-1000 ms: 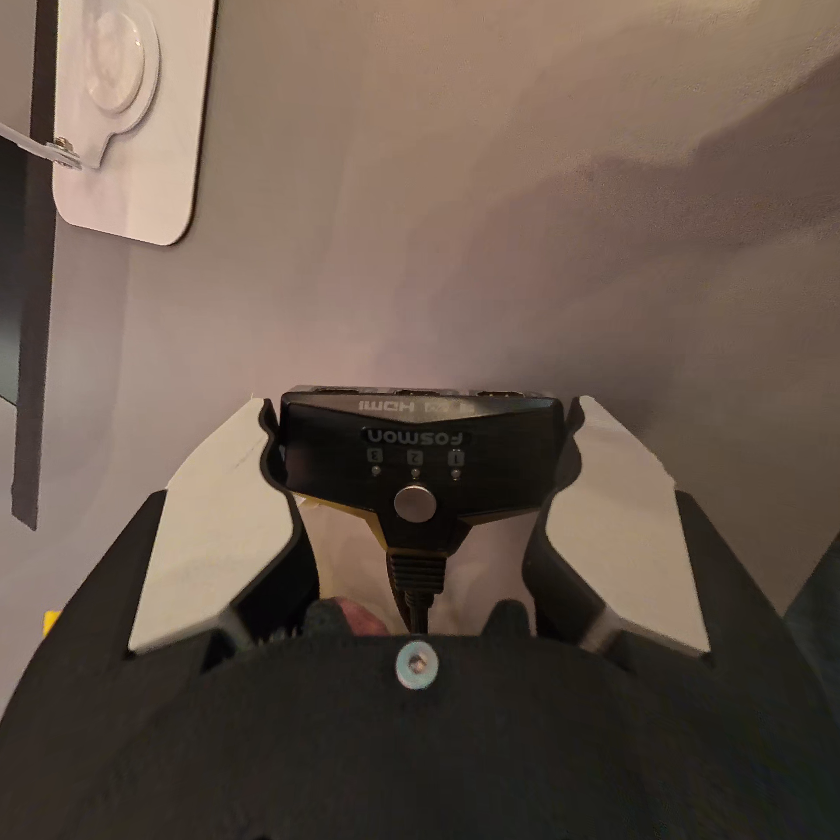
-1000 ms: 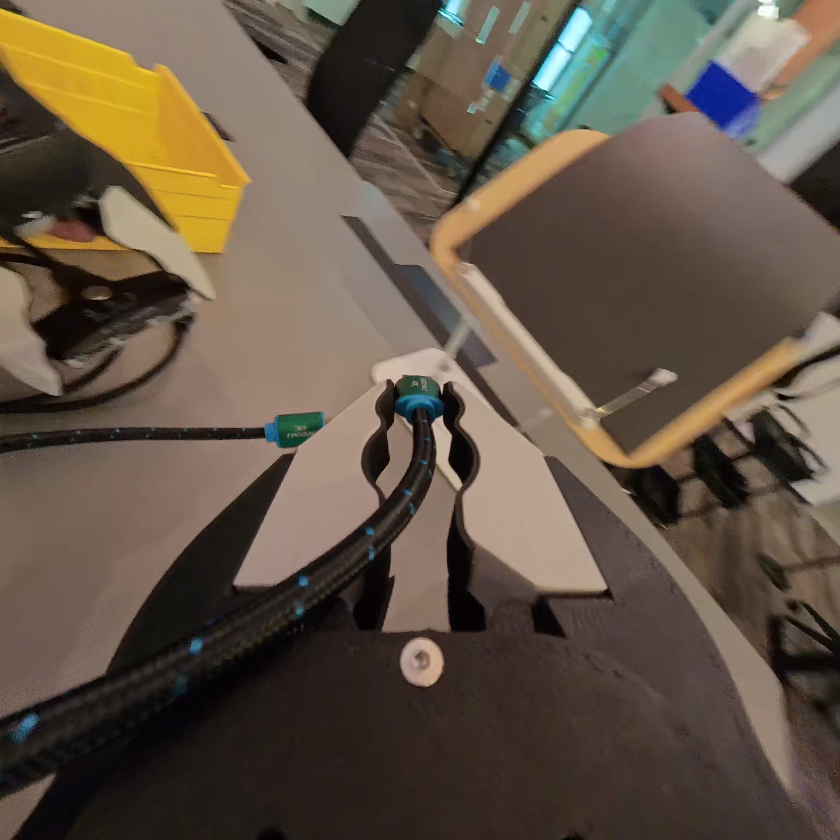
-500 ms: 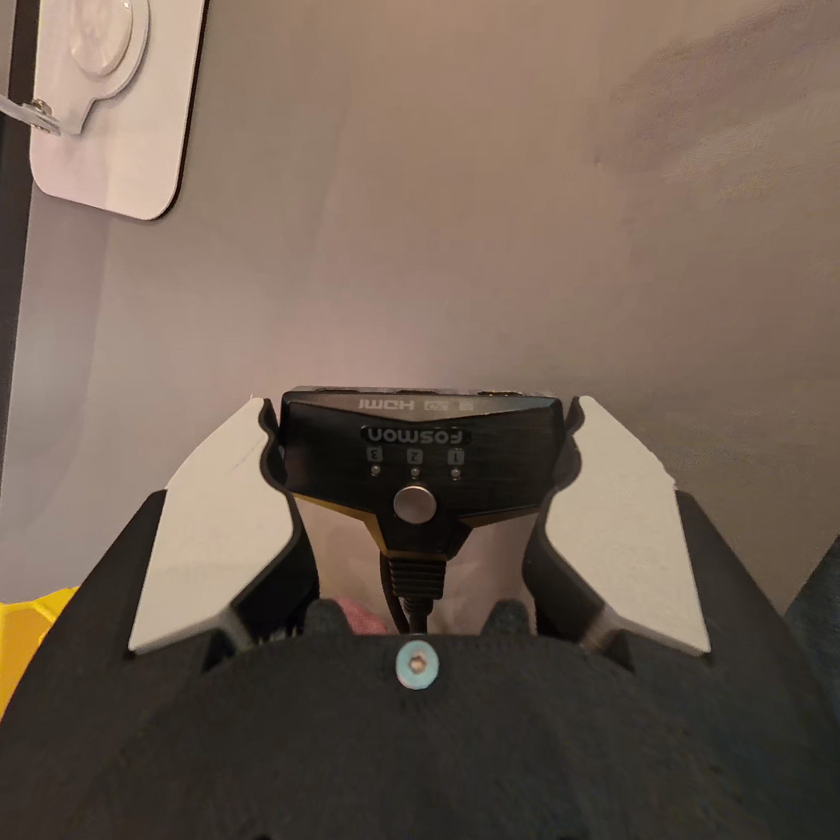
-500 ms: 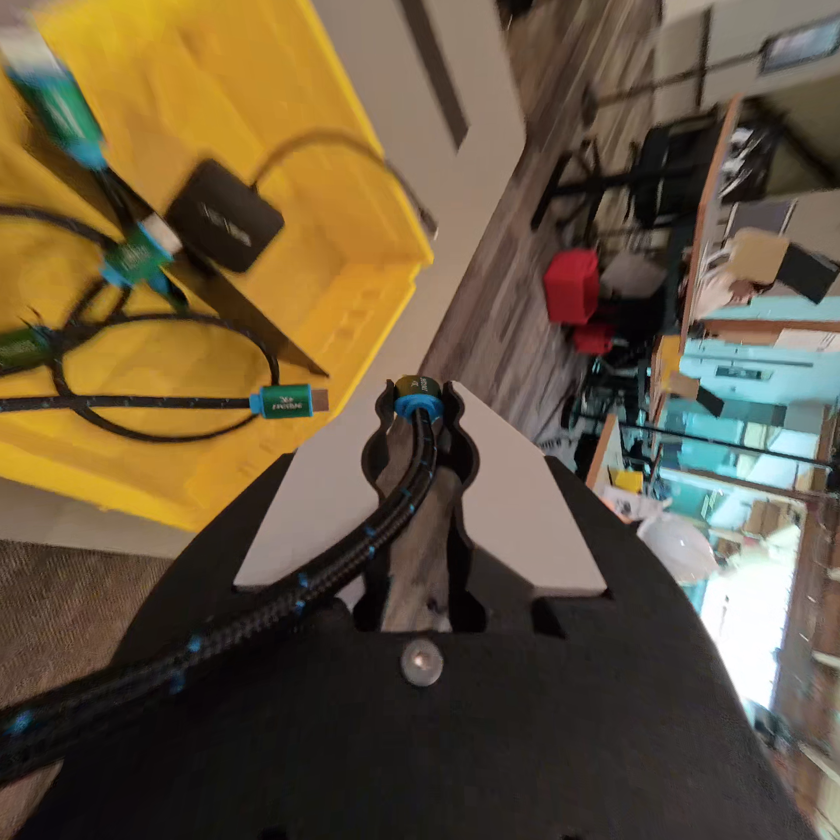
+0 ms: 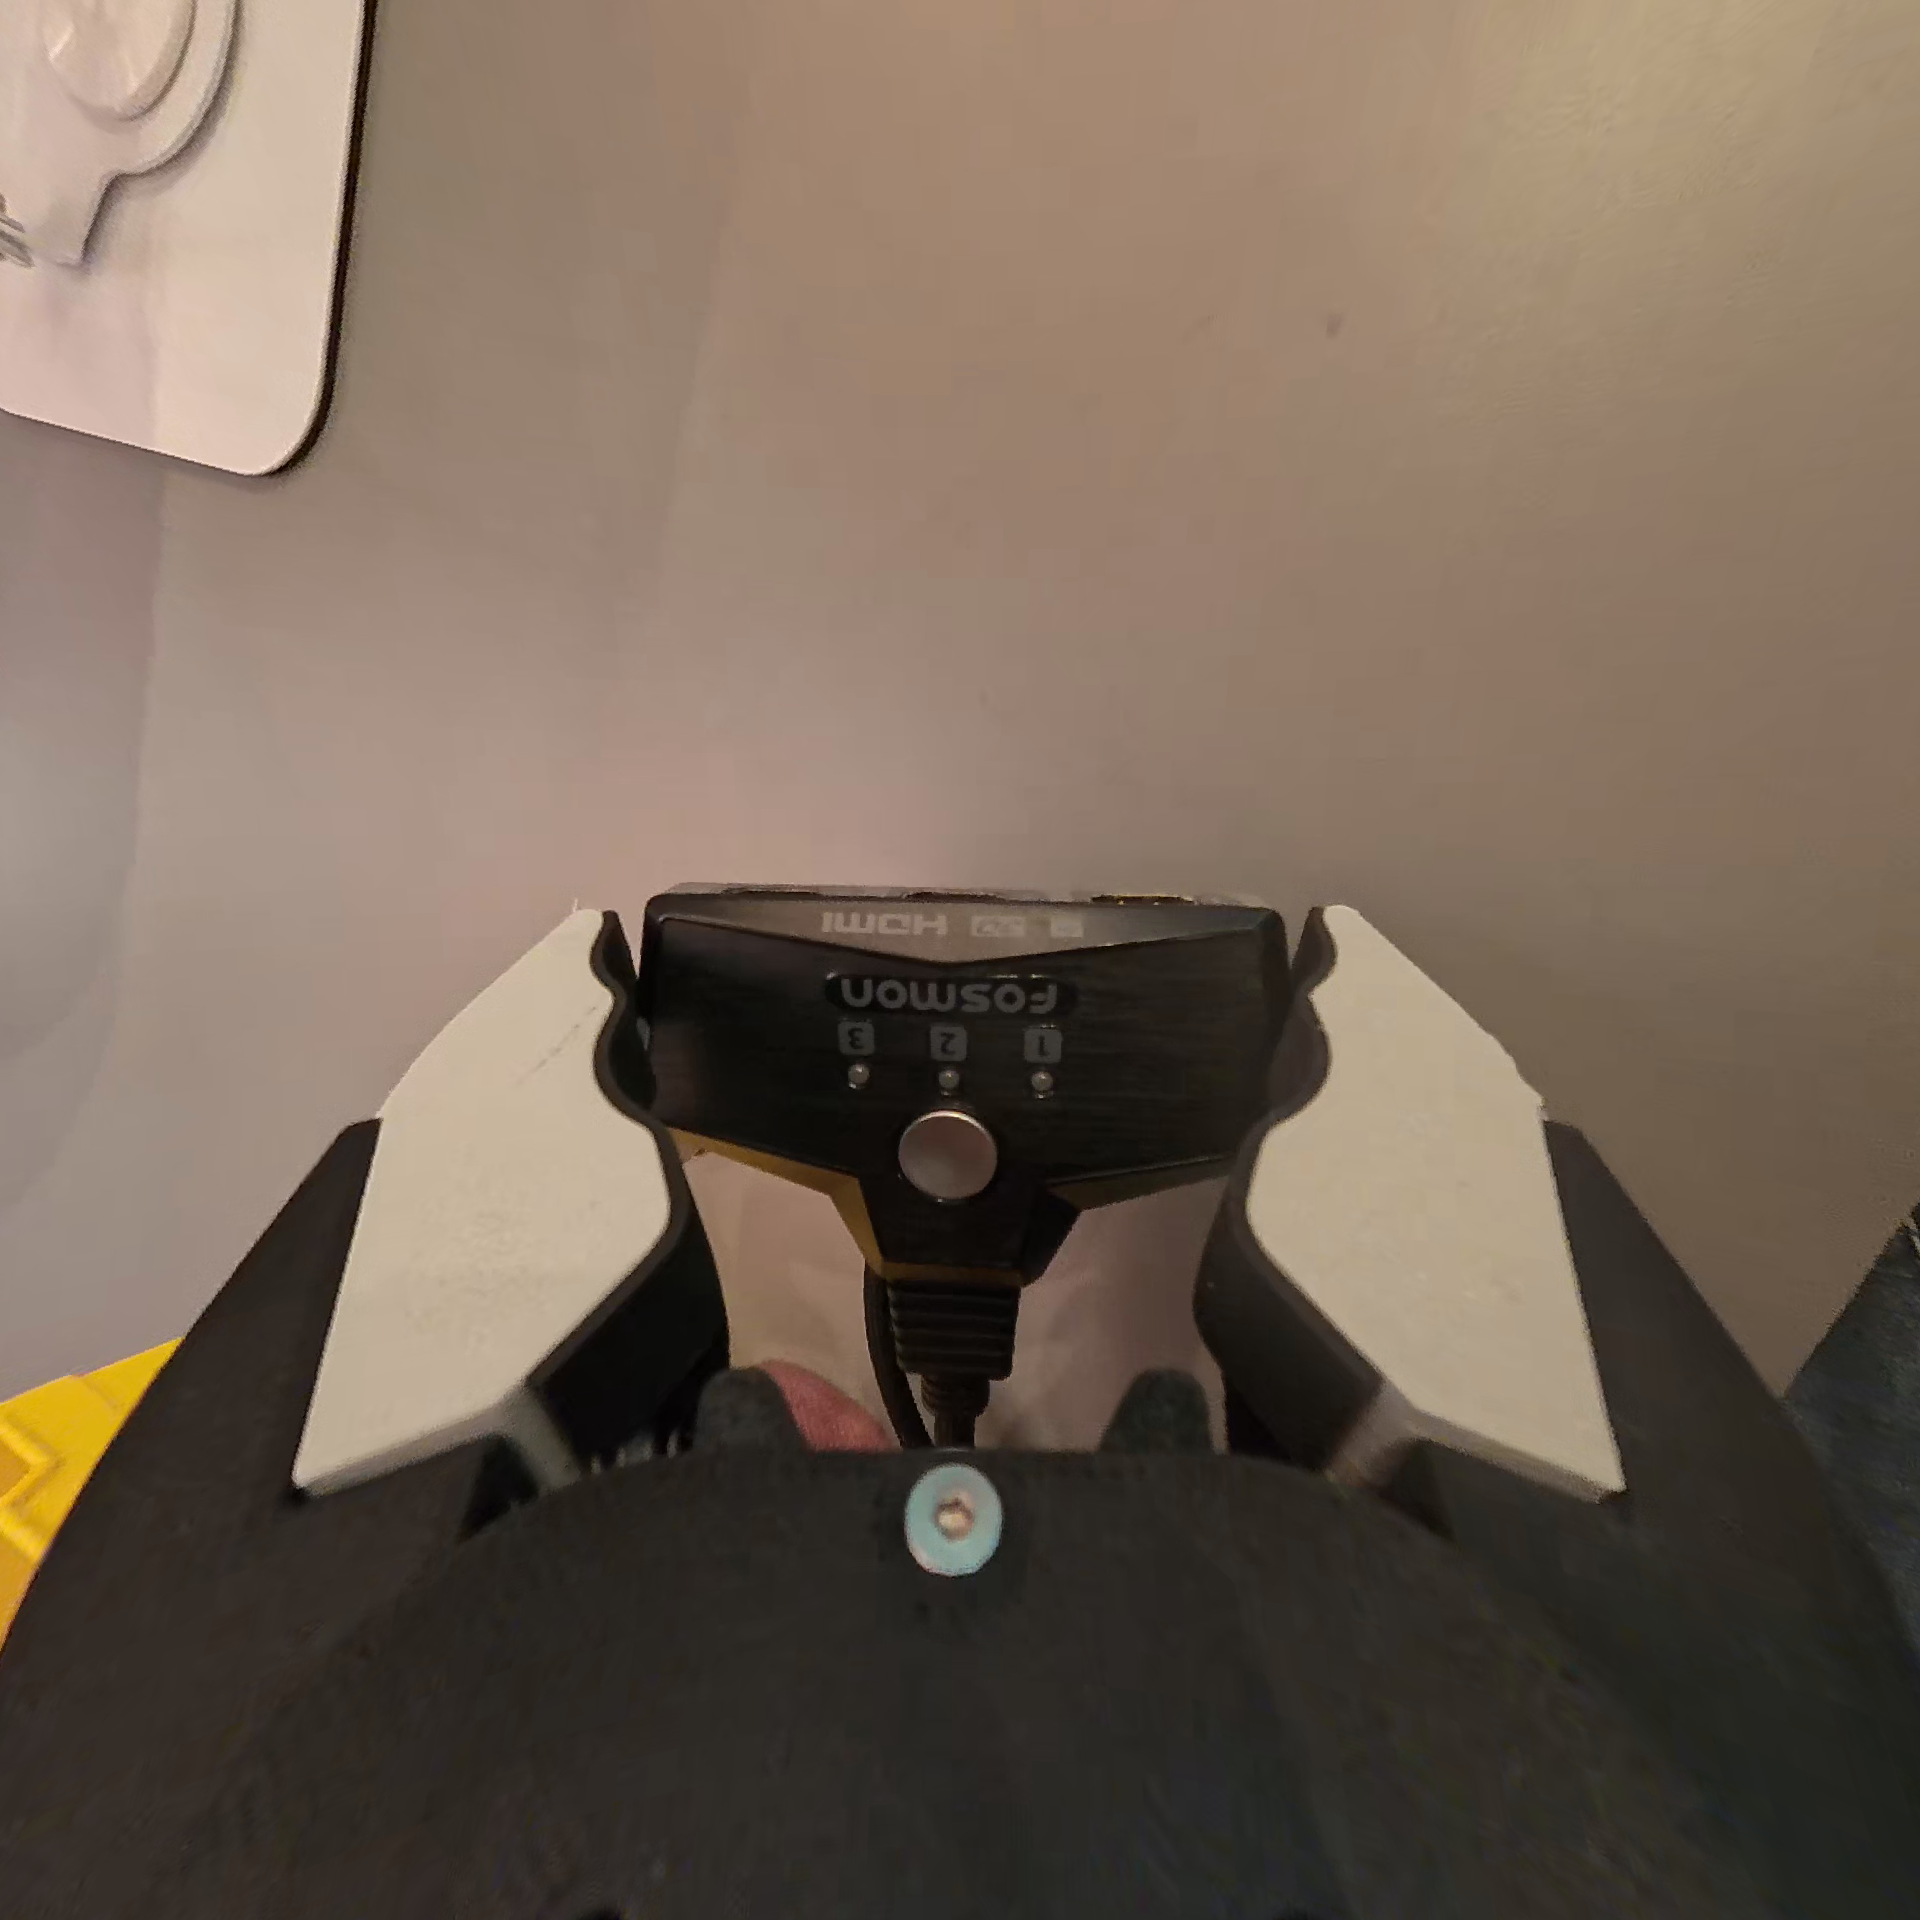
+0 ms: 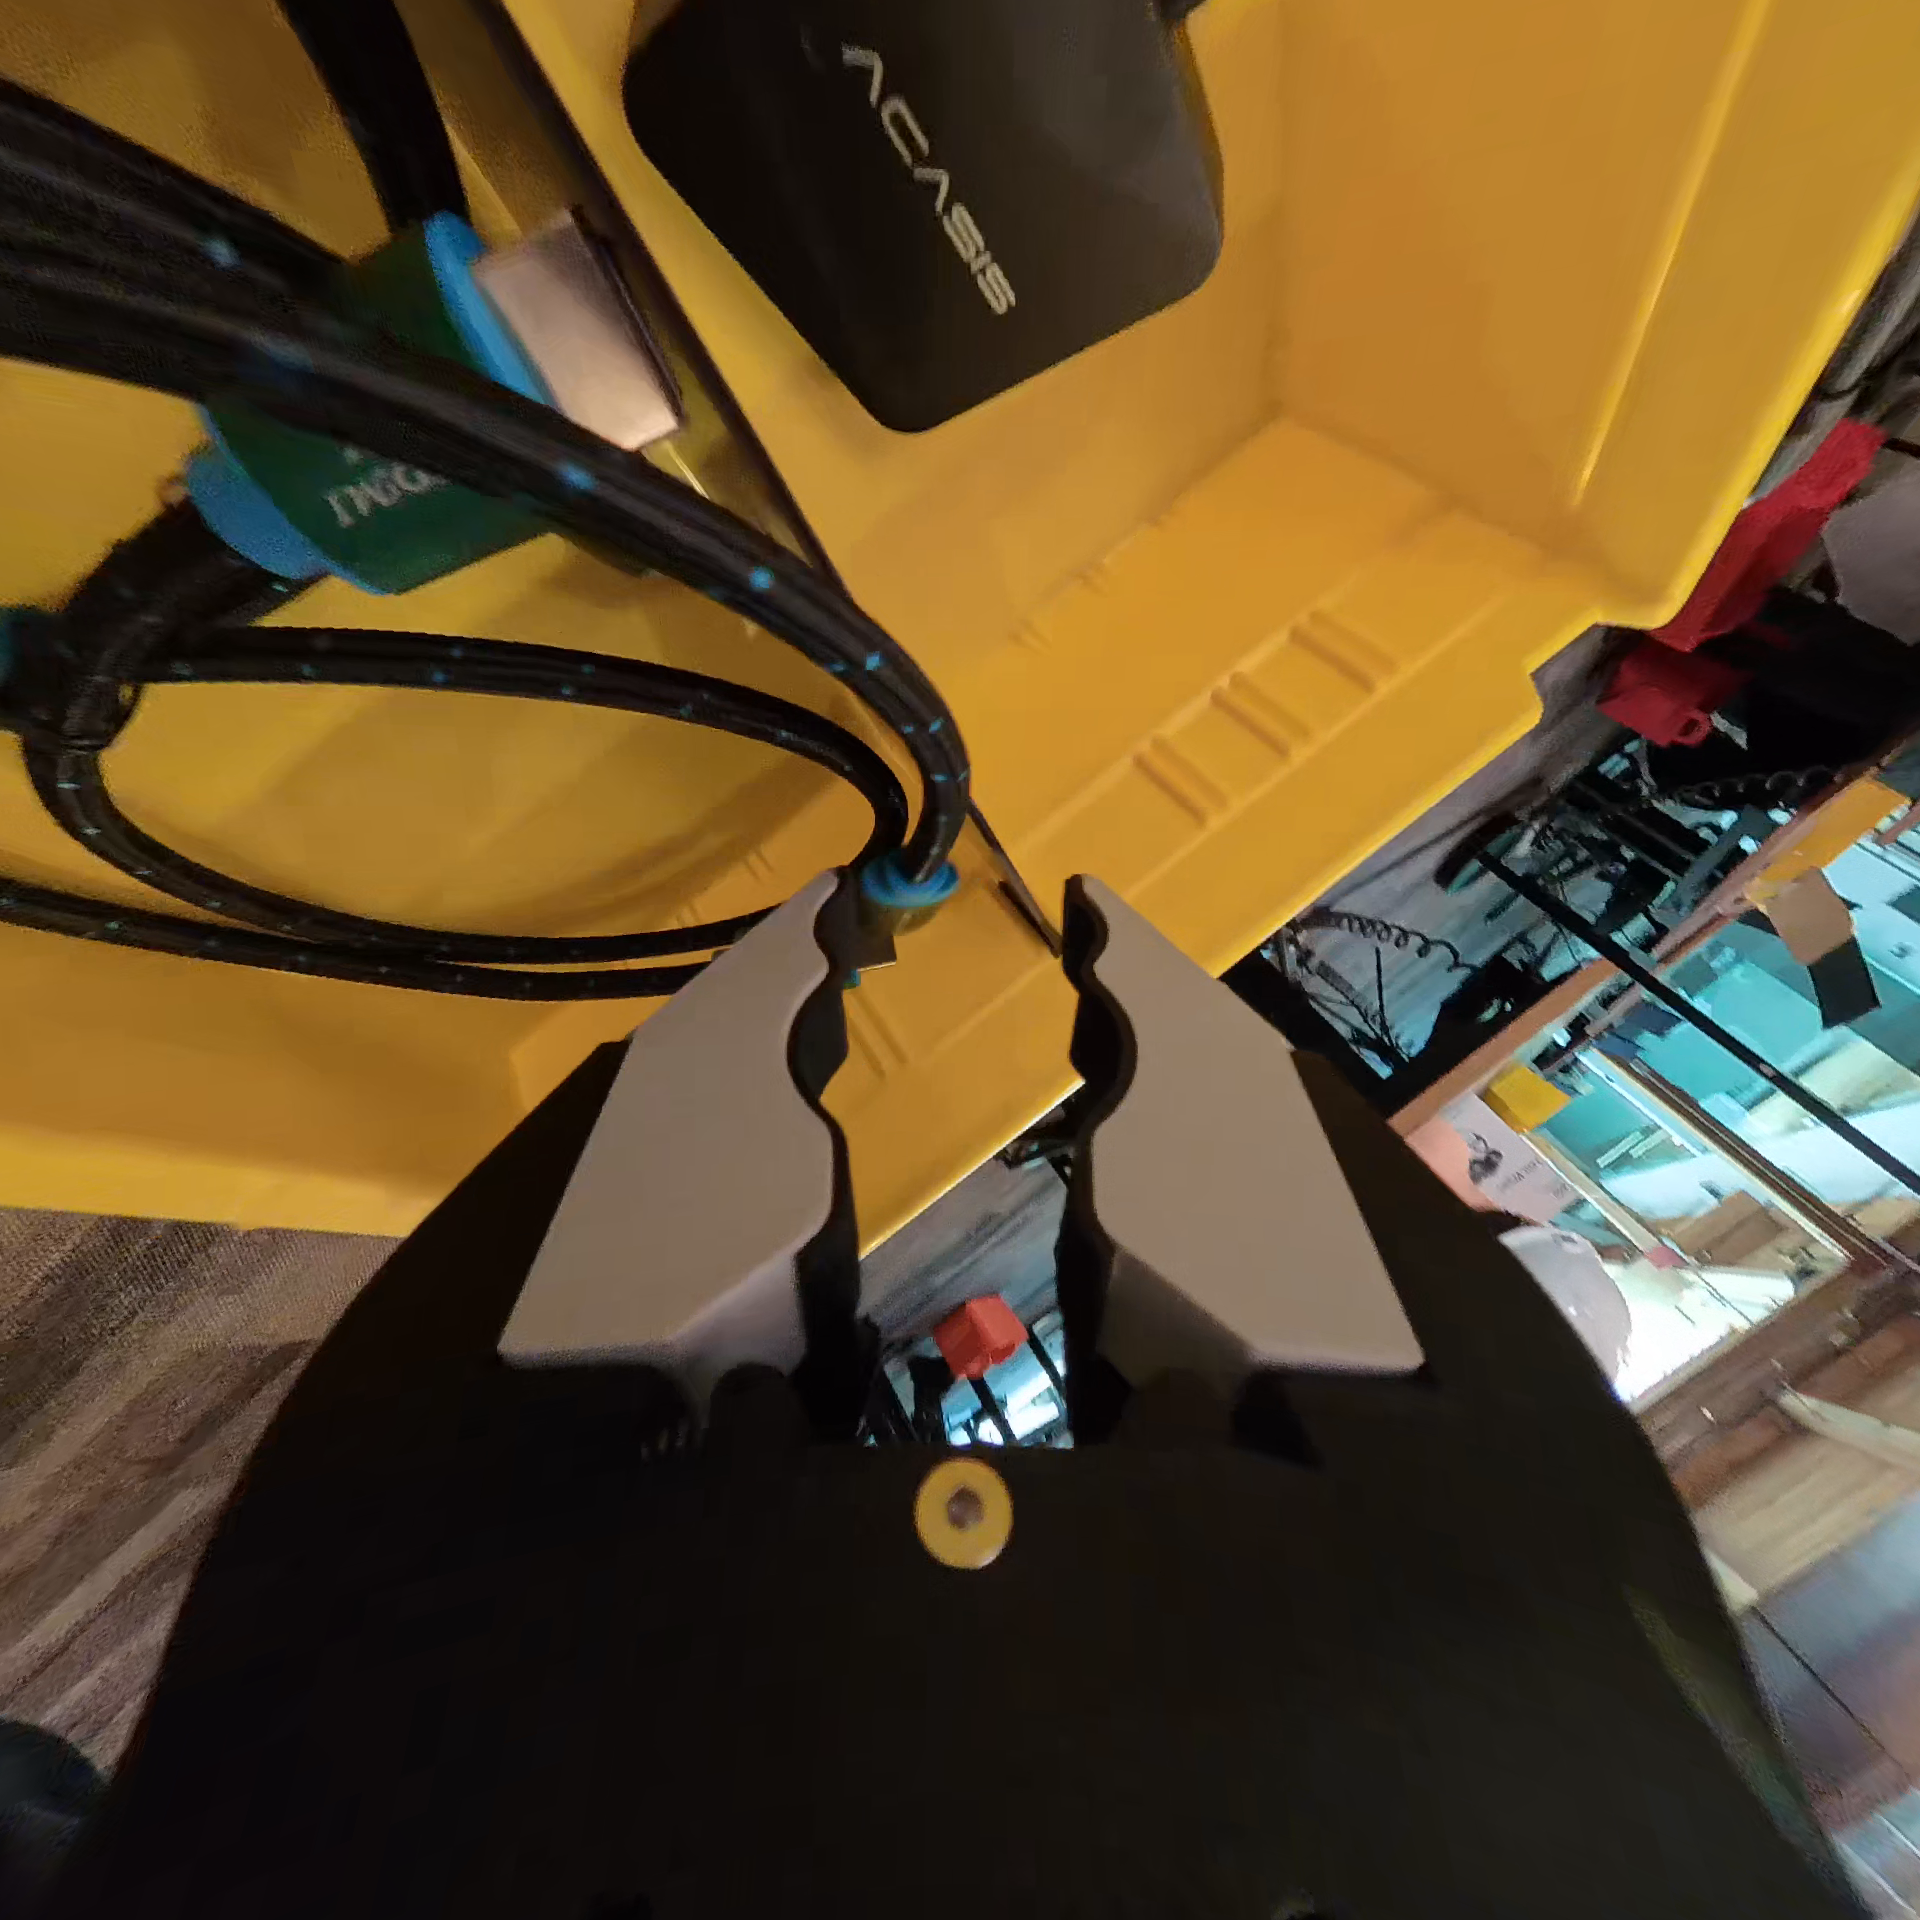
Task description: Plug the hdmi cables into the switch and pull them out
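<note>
A: Left wrist view: the switch (image 5: 956, 1049) is seen clamped between the jaws of the left gripper (image 5: 956, 997), its ports facing away over the grey surface (image 5: 1143, 520). No plug is seated in the ports that can be made out. A white plate (image 5: 177, 229) lies at the far left.

B: And in the right wrist view?

A: The jaws of the right gripper (image 6: 951, 914) are parted over the yellow bin (image 6: 1351, 468). A braided cable's connector end (image 6: 899, 894) is seen just beside the left finger (image 6: 717, 1091); whether it is touched cannot be told, but it is not clamped. More HDMI cables (image 6: 468, 665) are coiled in the bin, with a black box (image 6: 925, 197) beyond them.

B: What might be judged to go wrong?

A: The released connector could be caught on the finger if the gripper is withdrawn, and the cable dragged back out over the bin's rim. The loops are tangled, so neighbours may be lifted with whichever cable is picked. The switch's own lead (image 5: 925, 1382) runs back between the jaws, and the housing could be twisted in the grip by a tug on it.
</note>
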Available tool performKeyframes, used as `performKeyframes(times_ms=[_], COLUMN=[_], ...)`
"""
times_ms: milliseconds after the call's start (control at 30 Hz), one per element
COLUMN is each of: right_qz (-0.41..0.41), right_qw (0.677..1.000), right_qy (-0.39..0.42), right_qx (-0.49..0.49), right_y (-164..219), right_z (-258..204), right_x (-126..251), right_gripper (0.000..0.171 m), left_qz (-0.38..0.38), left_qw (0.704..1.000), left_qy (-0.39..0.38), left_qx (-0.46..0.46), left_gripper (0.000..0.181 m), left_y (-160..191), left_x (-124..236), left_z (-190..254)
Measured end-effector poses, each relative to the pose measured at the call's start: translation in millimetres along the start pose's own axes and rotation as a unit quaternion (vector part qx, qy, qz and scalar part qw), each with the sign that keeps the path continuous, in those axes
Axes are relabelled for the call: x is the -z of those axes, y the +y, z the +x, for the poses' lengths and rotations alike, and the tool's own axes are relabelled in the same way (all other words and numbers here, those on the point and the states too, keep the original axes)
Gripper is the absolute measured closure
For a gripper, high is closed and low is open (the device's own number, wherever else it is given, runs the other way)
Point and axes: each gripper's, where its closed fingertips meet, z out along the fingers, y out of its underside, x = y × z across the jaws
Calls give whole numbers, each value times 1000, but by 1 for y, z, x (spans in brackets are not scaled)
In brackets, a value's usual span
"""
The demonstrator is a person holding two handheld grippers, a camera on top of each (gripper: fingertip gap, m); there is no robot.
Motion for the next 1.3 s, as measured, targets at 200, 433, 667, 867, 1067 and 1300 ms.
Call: performKeyframes(times_ms=[200, 433, 667, 867, 1067, 1300], right_qz=[56, 410, 656, 646, 660, 714], right_qw=[998, 910, 723, 646, 644, 644], right_qy=[23, 36, -216, -405, -385, -263], right_qx=[-20, -51, 3, -26, -36, -80], right_y=[-2, -121, -283, -342, -335, -269], right_z=[13, -23, -179, -219, -204, -105], right_x=[34, 196, 339, 350, 349, 360], right_gripper=[123, 127, 123, 140, 149, 152], left_qz=[6, 75, 138, 143, 109, 164], left_qw=[1000, 996, 979, 953, 934, 919], left_qy=[-2, -46, -117, -191, -252, -310], left_qx=[4, -21, -98, -189, -228, -177], left_gripper=[65, 65, 65, 65, 60, 62], left_y=[-1, -32, -72, -88, -93, -110], left_x=[-2, 17, 43, 51, 56, 113], left_z=[-2, -11, -5, 7, 1, -22])
